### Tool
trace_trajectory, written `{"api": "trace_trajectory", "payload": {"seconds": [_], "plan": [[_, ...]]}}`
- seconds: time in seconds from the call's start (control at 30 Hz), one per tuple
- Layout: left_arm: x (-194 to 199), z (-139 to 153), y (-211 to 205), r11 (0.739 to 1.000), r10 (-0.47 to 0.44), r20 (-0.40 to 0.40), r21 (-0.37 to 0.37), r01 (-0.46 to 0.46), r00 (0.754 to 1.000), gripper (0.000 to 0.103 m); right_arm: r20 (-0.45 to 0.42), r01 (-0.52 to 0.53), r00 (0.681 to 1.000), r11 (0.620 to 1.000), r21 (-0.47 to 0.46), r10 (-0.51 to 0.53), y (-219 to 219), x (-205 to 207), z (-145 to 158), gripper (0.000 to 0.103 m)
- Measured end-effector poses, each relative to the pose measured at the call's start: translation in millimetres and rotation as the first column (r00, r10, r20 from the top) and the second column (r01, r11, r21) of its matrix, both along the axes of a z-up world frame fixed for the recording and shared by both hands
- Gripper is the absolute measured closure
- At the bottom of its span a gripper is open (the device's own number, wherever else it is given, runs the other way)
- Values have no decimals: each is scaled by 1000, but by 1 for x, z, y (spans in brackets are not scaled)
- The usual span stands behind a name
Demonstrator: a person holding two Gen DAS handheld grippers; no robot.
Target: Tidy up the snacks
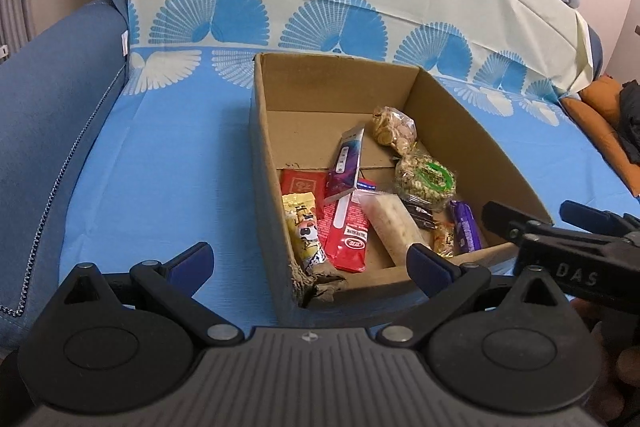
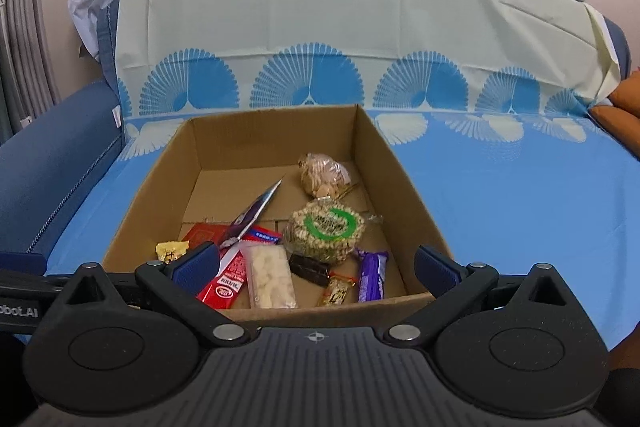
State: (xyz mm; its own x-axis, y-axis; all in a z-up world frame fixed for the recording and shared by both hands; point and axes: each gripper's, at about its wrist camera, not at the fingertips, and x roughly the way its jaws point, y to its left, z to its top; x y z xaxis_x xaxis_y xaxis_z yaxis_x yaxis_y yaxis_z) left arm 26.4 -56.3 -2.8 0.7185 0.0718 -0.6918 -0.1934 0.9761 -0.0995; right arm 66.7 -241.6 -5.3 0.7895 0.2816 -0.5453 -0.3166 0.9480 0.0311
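Note:
A brown cardboard box (image 1: 472, 131) (image 2: 384, 155) sits on a blue cloth and holds several snacks: a red packet (image 1: 348, 235) (image 2: 226, 281), a purple carton (image 1: 346, 163) (image 2: 256, 213), a white nougat pack (image 1: 394, 227) (image 2: 270, 277), a round green-labelled rice cake (image 1: 426, 181) (image 2: 326, 229), a bag of biscuits (image 1: 394, 131) (image 2: 322, 175), a purple bar (image 1: 466, 227) (image 2: 372, 275) and a yellow packet (image 1: 304, 227) (image 2: 172, 251). My left gripper (image 1: 310, 261) is open at the box's near left corner. My right gripper (image 2: 318, 267) (image 1: 536, 215) is open over the near wall, holding nothing.
The blue cloth (image 1: 168, 163) (image 2: 520, 203) with fan prints covers a sofa seat and runs up the backrest. A blue armrest (image 1: 52, 115) (image 2: 48, 163) rises at the left. An orange cushion (image 1: 596, 115) (image 2: 624, 95) lies at the right.

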Motion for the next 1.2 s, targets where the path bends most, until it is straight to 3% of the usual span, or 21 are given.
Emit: {"api": "trace_trajectory", "payload": {"seconds": [1.2], "plan": [[8,-7,-3,1000,12,-24,-26,-12,1000,0,-7,0,1000,999,-42,0,6,3,-6,1]]}}
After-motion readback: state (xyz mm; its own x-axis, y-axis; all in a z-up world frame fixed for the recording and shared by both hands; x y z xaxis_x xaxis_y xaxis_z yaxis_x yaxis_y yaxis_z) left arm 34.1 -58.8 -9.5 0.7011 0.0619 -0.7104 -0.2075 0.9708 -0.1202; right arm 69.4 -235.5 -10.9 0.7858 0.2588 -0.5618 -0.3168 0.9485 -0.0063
